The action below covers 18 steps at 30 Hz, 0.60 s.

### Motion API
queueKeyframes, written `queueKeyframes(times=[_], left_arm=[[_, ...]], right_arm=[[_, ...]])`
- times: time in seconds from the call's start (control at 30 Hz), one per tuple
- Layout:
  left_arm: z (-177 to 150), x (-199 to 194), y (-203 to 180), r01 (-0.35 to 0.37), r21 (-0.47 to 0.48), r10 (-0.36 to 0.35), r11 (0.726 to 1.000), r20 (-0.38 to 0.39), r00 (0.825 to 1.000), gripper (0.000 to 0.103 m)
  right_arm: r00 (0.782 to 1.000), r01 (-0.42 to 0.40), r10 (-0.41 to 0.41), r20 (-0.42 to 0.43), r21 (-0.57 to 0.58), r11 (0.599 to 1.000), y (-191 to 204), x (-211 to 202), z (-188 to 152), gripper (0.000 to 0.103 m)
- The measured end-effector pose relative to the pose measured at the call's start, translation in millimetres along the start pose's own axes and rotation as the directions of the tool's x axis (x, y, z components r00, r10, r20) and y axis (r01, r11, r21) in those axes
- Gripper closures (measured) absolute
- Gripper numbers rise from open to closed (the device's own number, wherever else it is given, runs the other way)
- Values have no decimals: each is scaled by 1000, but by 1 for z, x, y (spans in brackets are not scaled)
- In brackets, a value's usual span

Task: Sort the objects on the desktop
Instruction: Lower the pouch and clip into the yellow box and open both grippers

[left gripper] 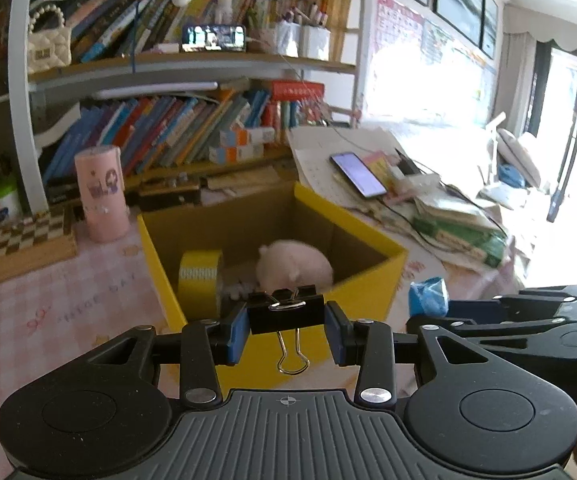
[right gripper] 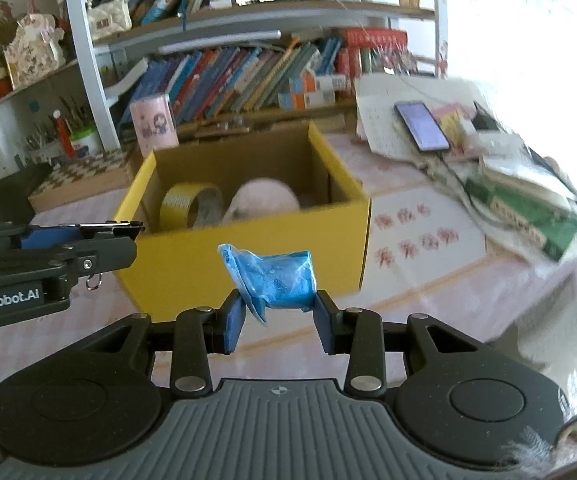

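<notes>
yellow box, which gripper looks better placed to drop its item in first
Left, probably. The left gripper holds its binder clip right at the yellow box near rim. The right gripper with the blue packet appears short of the front wall.

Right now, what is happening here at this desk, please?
A person is sorting desk items with two tools. The left hand-held gripper is shut on a black binder clip, and the right hand-held gripper is shut on a small blue packet. Both are near the yellow box, which already holds a tape roll and a pink plush item.
</notes>
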<state>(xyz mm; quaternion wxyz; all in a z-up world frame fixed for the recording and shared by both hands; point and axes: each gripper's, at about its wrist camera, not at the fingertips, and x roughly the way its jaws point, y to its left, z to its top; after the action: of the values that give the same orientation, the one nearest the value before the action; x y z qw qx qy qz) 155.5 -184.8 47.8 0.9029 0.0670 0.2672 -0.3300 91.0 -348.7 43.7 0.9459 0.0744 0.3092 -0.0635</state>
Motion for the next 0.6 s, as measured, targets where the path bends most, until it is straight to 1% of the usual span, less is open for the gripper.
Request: queueKeyframes(times=[0.13,0.3,0.43,0.6], left_arm=[[12,20,-3,-51,-3,51,999,14,999,65],[20,48,-1,-115,-21,115,993,0,993,65],[20,74,6,-155,-37,153,987,-53,987,65],[13,101,16,-163,-84,149,983,-156,976,65]], right_arm=[[999,-21,23,34,-39,999,-12,10,21,68],[997,-55,60,55,-89,995,-21,27,42,68],[993,-95,103,52,-136,986,-19,45,56,68],[987,-146,156,39,-184,972,-16,70,75,68]])
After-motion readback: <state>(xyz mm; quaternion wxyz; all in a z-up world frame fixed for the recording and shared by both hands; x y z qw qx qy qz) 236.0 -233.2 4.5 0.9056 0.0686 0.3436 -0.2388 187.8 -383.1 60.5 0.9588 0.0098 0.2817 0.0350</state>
